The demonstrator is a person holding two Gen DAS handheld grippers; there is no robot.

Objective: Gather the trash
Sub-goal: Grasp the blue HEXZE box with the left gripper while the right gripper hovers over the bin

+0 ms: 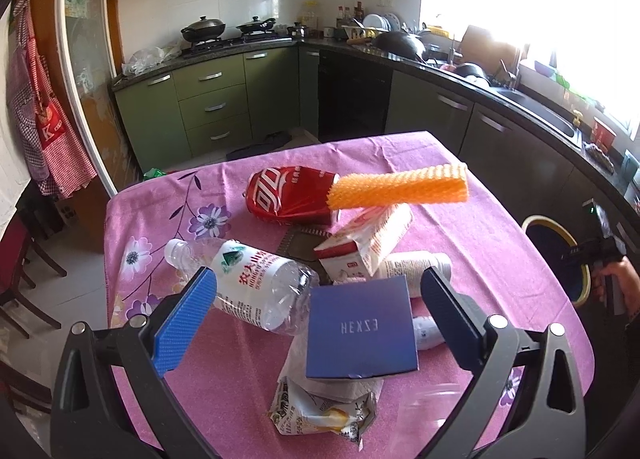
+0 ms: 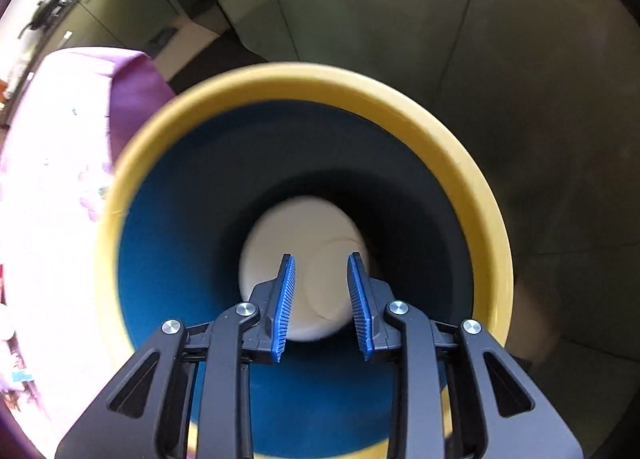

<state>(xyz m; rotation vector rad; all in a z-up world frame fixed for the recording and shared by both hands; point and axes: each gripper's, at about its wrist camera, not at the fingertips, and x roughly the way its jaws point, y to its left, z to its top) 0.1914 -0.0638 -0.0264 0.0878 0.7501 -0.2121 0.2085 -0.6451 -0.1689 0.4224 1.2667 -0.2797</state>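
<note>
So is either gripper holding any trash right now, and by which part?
No. The right gripper is open over the bin, nothing between its pads. The left gripper is open above the table's litter.

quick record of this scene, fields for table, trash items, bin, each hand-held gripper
table: pink floral cloth
trash: clear water bottle, red can, blue box, carton, snack wrapper
other: orange brush atop the pile
bin: yellow rim, pale object inside
left hand-held gripper: open, above trash
right hand-held gripper: open, over the bin, holding nothing
</note>
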